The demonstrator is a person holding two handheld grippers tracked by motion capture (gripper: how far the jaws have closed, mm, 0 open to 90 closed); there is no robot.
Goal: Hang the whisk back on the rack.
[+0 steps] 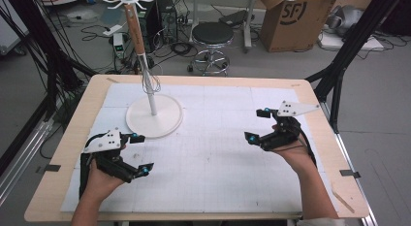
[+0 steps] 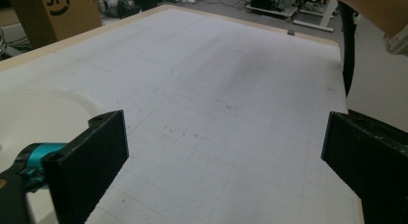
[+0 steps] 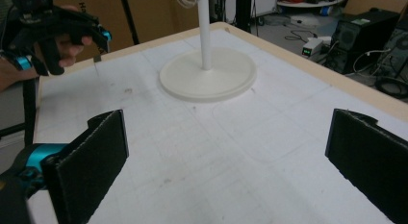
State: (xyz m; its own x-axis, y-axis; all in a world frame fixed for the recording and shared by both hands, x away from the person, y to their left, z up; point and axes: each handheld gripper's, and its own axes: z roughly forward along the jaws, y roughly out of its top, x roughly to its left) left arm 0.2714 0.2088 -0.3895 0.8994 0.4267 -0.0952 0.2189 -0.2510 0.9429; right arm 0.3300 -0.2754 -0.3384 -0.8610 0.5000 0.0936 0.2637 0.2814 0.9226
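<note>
High view shows my left gripper [image 1: 138,153] near the front left of the table [image 1: 310,97], jaws spread wide and holding nothing; my right gripper [image 1: 258,124] hovers at the right side, likewise spread and bare. Between them lies the white gridded mat [image 1: 213,158]. Just beyond my left gripper stands the white stand [image 1: 154,117], its round base flat on the mat, its pole upright, with a wire whisk [image 1: 148,79] hanging at the pole. I judge this as the approach: nothing is gripped yet, and the next move calls for carrying a gripper over to the whisk. Behind the table, a cardboard box [image 1: 295,20] reads "SF".
</note>
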